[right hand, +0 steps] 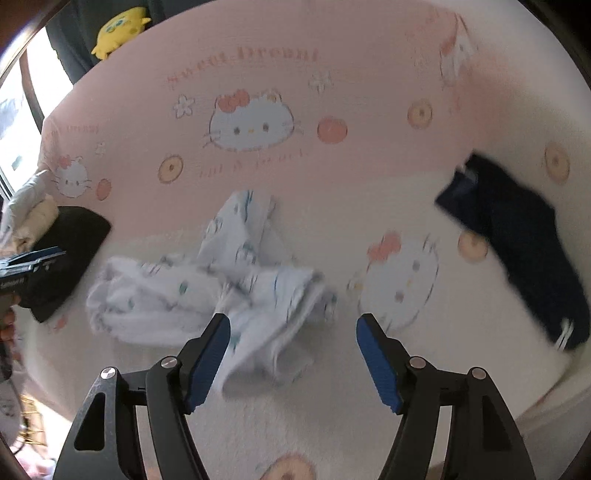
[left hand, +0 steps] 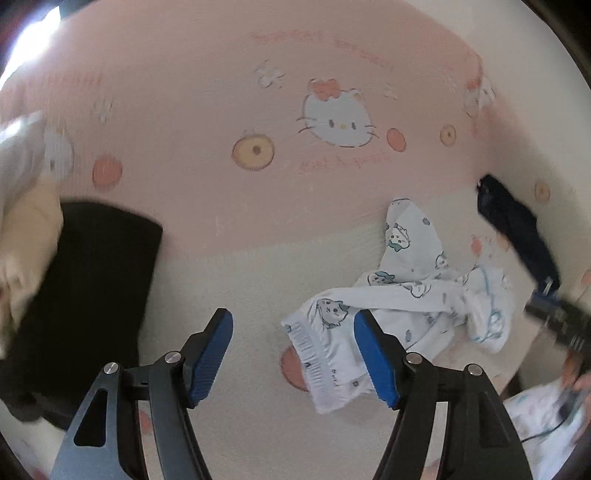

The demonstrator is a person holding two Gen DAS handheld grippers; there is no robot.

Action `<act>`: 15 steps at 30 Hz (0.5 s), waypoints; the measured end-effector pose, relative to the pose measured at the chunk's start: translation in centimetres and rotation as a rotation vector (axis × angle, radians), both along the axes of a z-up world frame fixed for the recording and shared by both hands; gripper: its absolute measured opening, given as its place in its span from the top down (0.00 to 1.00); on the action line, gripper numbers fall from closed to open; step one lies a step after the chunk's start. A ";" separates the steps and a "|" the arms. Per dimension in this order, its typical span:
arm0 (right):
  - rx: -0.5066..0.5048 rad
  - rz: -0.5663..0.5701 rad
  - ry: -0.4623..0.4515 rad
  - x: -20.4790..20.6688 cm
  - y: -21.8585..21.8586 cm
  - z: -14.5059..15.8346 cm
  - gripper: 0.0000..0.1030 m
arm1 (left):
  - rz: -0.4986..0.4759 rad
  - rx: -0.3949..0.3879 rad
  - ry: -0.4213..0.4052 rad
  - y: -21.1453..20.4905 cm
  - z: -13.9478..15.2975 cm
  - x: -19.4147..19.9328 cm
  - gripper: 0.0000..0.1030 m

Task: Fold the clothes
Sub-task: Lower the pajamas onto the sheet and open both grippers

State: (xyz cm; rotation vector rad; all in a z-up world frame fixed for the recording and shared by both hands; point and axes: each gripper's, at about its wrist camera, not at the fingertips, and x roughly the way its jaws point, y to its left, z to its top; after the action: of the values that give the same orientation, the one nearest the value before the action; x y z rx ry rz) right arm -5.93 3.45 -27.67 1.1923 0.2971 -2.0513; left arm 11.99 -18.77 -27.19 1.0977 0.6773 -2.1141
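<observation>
From the left wrist camera, the left gripper [left hand: 293,354] has its two blue pads wide apart, and nothing is pinched between them. Under it lies a big bedsheet [left hand: 221,184], pink at the far side and cream at the near side, with a cat face [left hand: 338,118] printed on the pink part. The white pajamas [left hand: 399,295] with little blue animals lie crumpled on the cream part of the sheet, on the near side of the cat face. The right pad sits in front of the stripy cuff end of the pajamas, but the pads do not squeeze it. A black cloth [left hand: 92,295] lies flat at the left of the pajamas, well apart from them. A cream cloth [left hand: 26,240] is heaped just beside the black one, at the edge of the picture. A dark blue cloth [left hand: 517,229] lies at the right of the pajamas, close to them. The other gripper [left hand: 554,314] pokes in from the right, all blurry.

From the right wrist camera, the right gripper [right hand: 293,354] also has its pads wide apart with nothing clamped. The white pajamas [right hand: 207,288] lie in a messy heap on the bedsheet [right hand: 369,184], partly behind the left pad and blurry. The dark blue cloth [right hand: 517,240] is far to the right of the pajamas. The black cloth [right hand: 70,254] is at their left. A yellow plush toy [right hand: 116,31] sits past the far edge of the sheet.
</observation>
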 end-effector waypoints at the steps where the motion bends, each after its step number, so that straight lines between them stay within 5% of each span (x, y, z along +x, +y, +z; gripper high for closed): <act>1: -0.004 0.005 -0.026 0.3 0.2 -0.3 0.32 | 0.004 0.005 -0.003 0.1 0.0 0.1 0.36; 10: 0.006 0.020 -0.012 2.2 0.2 -1.0 0.32 | 0.020 0.003 0.003 2.4 -1.2 1.8 0.36; 15: -0.007 0.044 -0.027 2.6 -1.1 -1.3 0.32 | 0.027 -0.087 0.017 4.6 -2.2 3.0 0.36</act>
State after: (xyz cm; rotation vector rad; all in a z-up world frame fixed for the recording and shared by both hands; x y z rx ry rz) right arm -3.30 2.38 -28.96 1.1976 0.2999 -1.9957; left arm 14.99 -14.18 -29.41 1.0194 0.5990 -2.1119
